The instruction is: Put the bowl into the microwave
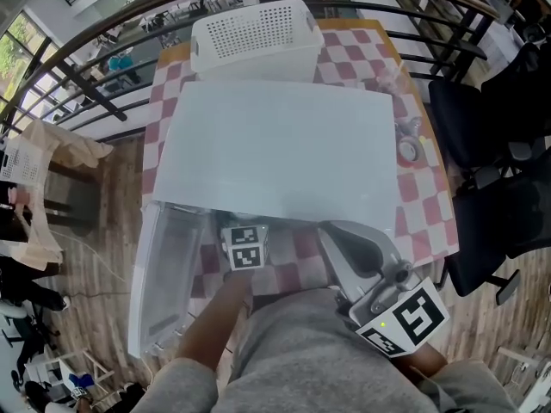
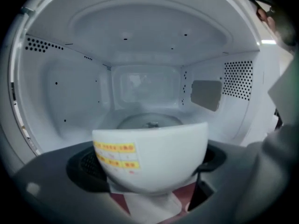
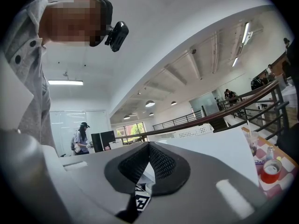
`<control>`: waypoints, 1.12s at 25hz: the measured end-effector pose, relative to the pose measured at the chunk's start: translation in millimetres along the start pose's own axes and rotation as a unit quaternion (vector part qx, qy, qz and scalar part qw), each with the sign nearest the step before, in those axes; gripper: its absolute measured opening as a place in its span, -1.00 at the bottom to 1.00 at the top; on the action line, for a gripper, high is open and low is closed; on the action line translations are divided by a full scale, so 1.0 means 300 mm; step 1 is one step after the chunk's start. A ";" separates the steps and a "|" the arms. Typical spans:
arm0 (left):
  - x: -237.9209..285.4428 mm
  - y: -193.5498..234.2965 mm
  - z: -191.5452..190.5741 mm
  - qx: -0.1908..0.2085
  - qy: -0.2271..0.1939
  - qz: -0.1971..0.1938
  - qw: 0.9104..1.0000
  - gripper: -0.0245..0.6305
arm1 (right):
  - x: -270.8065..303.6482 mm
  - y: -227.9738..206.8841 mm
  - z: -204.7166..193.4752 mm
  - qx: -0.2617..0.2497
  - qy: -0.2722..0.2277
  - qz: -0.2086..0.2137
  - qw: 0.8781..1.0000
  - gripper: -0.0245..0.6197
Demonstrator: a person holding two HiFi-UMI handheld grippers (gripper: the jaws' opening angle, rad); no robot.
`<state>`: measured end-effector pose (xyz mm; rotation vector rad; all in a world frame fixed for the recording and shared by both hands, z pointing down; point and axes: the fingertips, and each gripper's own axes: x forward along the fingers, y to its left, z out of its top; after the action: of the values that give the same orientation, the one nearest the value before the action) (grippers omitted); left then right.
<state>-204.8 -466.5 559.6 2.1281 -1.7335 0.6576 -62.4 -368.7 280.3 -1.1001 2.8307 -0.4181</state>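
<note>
Grey clothing (image 1: 318, 360) of the person is seen nearest the head camera, at the near edge. At the far left, the microwave door (image 1: 164, 274) is swung open toward the person. Just right of it, the left gripper (image 1: 244, 241) is held at the open front of the white microwave (image 1: 275, 149). Its jaws are clamped on either side of a white bowl (image 2: 154, 143) with a yellow label. The bowl is held upright at the mouth of the cavity, and the turntable (image 2: 149, 122) is seen just beyond its rim. Whether the bowl is touching the cavity floor cannot be told. Further right, the right gripper (image 3: 149, 148) is held near the person's body and tilted upward, with its jaws pressed together at the tips and nothing pinched between them. Behind the microwave, a white perforated basket (image 1: 254, 37) is set on the checked tablecloth (image 1: 422, 205). Rolls of tape (image 1: 407, 151) are laid to the right of the microwave, and black chairs (image 1: 491, 136) are stood beyond the table's right edge.
</note>
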 end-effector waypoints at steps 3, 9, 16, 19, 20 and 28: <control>-0.016 -0.005 0.006 -0.005 0.001 -0.008 1.000 0.68 | -0.011 -0.004 0.004 0.002 -0.006 -0.001 1.000 -0.93; 0.001 -0.038 0.006 0.003 0.011 -0.018 1.000 0.68 | -0.051 -0.023 0.011 0.005 -0.016 -0.014 1.000 -0.93; 0.043 -0.032 0.020 -0.006 0.017 -0.012 1.000 0.68 | -0.081 -0.036 0.021 0.005 -0.027 -0.024 0.999 -0.93; 0.045 -0.028 0.021 -0.008 0.017 -0.012 1.000 0.68 | -0.088 -0.040 0.026 0.003 -0.030 -0.027 0.999 -0.93; 0.043 -0.026 0.025 -0.010 0.014 -0.013 1.000 0.68 | -0.089 -0.043 0.028 0.002 -0.030 -0.027 0.999 -0.93; -0.031 -0.010 0.070 -0.031 -0.024 -0.019 0.999 0.68 | -0.100 -0.070 0.035 -0.005 -0.029 -0.037 0.999 -0.93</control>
<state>-200.1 -468.9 537.0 2.1450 -1.7111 0.5413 -24.9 -365.8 275.3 -1.2011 2.7517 -0.3696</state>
